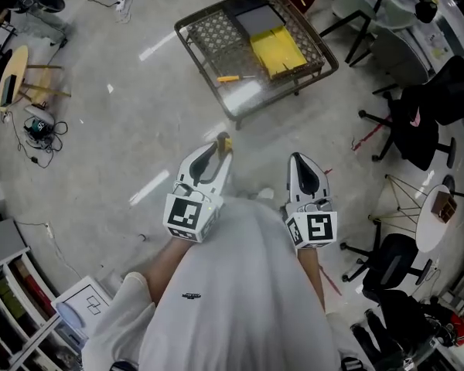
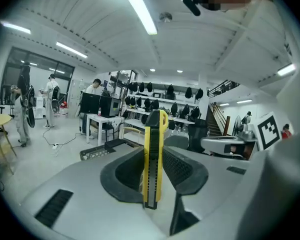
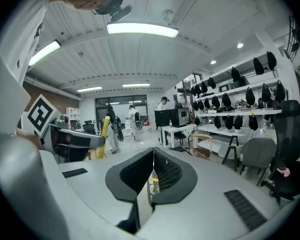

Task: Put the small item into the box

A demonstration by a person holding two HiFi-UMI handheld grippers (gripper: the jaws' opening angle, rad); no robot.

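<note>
- White shirt (image 1: 243, 284) of the person fills the lower head view, with both grippers held out over the concrete floor (image 1: 124, 130).
- Left gripper (image 1: 215, 154): jaws clamped on a yellow utility knife (image 2: 153, 154), which stands edge-on between the pads with its end past the tips.
- Right gripper (image 3: 153, 153): jaws together, nothing between them.
- Yellow box (image 1: 277, 50) lies open on the low wicker table (image 1: 216, 31), well ahead of both grippers.

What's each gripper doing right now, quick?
Left gripper: jaws closed on a yellow utility knife.
Right gripper: jaws closed, nothing between them.
</note>
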